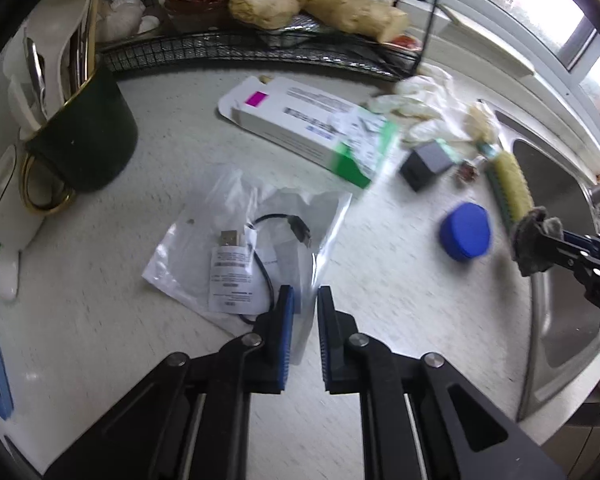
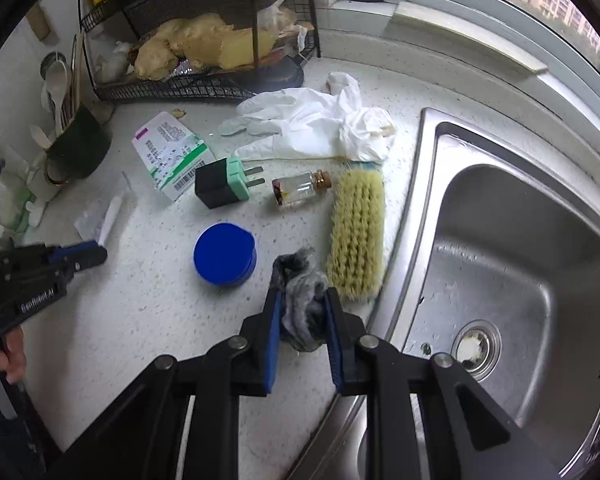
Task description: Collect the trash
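Observation:
My left gripper points down at the counter, its pads shut on the near edge of a clear plastic bag with a USB cable inside. My right gripper is shut on a grey fluffy wad at the sink's edge; in the left wrist view the wad shows at the far right. A white box with a green end, crumpled white gloves and a small glass bottle lie further back on the counter.
A blue round lid, a black and green plug adapter and a yellow scrub brush lie near the steel sink. A dark green mug of utensils stands at the left. A wire rack holding ginger stands behind.

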A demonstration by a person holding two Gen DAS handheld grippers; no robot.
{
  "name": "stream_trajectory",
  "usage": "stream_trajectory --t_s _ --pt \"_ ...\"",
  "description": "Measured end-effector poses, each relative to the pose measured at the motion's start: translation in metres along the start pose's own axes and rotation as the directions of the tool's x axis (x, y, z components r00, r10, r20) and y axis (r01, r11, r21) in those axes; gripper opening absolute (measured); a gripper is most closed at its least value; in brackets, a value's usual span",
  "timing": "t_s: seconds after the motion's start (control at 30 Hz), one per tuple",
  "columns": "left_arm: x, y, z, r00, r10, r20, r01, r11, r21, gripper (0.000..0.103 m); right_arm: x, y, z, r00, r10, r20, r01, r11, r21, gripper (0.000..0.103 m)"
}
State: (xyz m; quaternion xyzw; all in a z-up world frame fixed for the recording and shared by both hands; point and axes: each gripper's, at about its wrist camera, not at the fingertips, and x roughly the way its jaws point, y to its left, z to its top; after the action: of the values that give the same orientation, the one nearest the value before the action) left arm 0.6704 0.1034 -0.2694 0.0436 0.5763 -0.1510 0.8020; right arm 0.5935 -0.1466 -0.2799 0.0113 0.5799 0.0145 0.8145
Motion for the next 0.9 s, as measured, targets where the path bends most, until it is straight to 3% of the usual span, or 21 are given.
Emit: stream_trajectory --t_s 0.3,0.43,0.9 --pt "-0.035 -0.051 -0.035 0.999 -0.029 0.019 0.029 0.999 0.021 0.006 -0.04 -0.002 -0.03 0.998 0.021 0.055 -0.021 1.0 -0.012 0.019" --pt "-0.062 -0.067 -0.055 0.997 -0.053 0.047 0.053 0.999 0.006 0.005 -0.068 -0.006 -0.058 0.995 0.043 0.085 -0.041 0.999 -0.019 0.019" --pt "-0.155 -0.19 -0.151 0.989 -0.051 0.141 0.047 0.998 0.029 0.004 -0.169 -0.047 -0.168 0.976 0.112 0.184 -0.107 0.994 -0.034 0.019"
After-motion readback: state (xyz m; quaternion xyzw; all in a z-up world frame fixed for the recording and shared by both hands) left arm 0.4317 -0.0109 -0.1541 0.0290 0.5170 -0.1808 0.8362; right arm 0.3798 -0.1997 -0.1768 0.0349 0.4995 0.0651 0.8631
